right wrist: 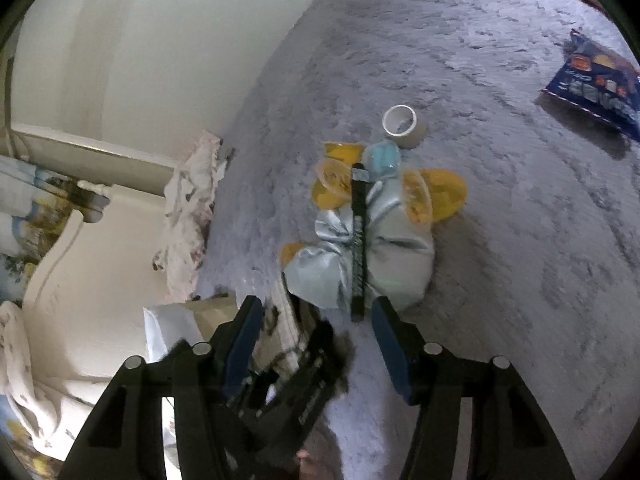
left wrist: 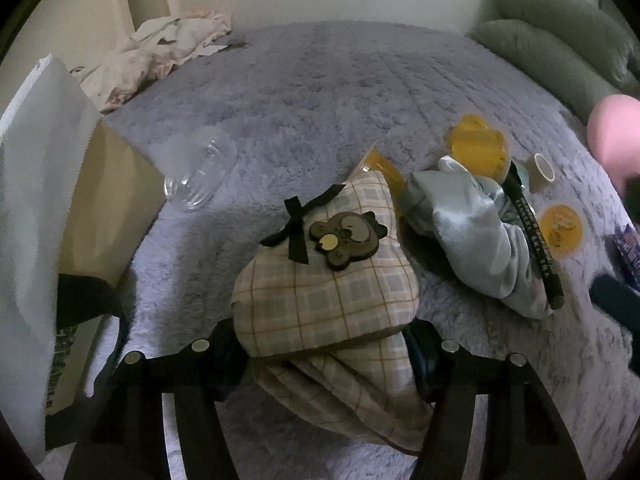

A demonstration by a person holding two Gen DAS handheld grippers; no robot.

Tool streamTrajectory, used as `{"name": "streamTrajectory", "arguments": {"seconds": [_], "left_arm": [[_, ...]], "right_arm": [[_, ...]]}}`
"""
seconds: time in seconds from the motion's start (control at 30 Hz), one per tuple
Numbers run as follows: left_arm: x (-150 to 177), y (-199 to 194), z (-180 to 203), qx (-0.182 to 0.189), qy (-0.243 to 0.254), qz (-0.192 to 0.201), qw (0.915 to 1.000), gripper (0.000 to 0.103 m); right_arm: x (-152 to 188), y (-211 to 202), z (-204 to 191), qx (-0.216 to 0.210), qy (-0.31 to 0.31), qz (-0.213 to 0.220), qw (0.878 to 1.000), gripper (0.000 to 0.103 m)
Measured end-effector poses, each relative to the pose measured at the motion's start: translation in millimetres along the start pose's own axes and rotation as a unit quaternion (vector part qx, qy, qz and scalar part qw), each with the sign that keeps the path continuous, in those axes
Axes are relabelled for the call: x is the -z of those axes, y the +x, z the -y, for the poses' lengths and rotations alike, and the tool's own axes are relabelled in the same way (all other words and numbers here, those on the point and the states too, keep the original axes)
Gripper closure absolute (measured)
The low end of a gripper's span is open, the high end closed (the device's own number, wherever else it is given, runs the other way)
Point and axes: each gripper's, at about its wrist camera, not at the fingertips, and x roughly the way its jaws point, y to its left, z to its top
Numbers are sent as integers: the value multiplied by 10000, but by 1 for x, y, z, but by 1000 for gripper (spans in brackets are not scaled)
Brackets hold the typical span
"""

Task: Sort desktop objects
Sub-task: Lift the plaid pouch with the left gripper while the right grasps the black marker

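My left gripper (left wrist: 326, 344) is shut on a plaid fabric pouch (left wrist: 328, 292) with a black bow and a brown bear patch, held above the grey fluffy blanket (left wrist: 320, 92). My right gripper (right wrist: 318, 320) is open and empty, just short of a black pen (right wrist: 359, 240) that lies on a light blue cloth (right wrist: 396, 256). Yellow jelly cups (right wrist: 436, 194) and a tape roll (right wrist: 402, 126) lie beyond the cloth. The pen (left wrist: 534, 236), the cloth (left wrist: 464, 232), the cups (left wrist: 480, 144) and the tape roll (left wrist: 542, 170) also show in the left wrist view.
A clear plastic cup (left wrist: 200, 172) lies on its side at the left. A white and tan paper bag (left wrist: 52, 200) stands at the left edge. A blue snack packet (right wrist: 596, 84) lies far right. Crumpled pale cloth (left wrist: 152, 60) and green pillows (left wrist: 560, 40) lie at the back.
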Motion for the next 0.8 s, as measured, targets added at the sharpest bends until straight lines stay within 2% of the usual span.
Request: {"name": "streamTrajectory", "arguments": {"seconds": [0.07, 0.23, 0.33, 0.43, 0.53, 0.67, 0.8], "left_arm": [[0, -4, 1, -32, 57, -1, 10000, 39], [-2, 1, -2, -12, 80, -97, 9999, 39], [-2, 3, -3, 29, 69, -93, 9999, 39], [0, 2, 0, -30, 152, -73, 9999, 38], [4, 1, 0, -22, 172, -19, 9998, 38], [2, 2, 0, -1, 111, 120, 9999, 37], [-2, -1, 2, -28, 199, 156, 9997, 38]], "right_arm": [[-7, 3, 0, -17, 4, 80, 10000, 62], [-28, 14, -4, 268, -330, 410, 9983, 64], [-27, 30, 0, 486, -444, 409, 9970, 64], [-21, 53, 6, 760, -633, 342, 9945, 76], [-14, 66, 10, 1040, -915, 589, 9886, 87], [-7, 58, 19, 628, -662, 888, 9919, 92], [-7, 48, 10, 525, -959, 911, 9898, 93]]}}
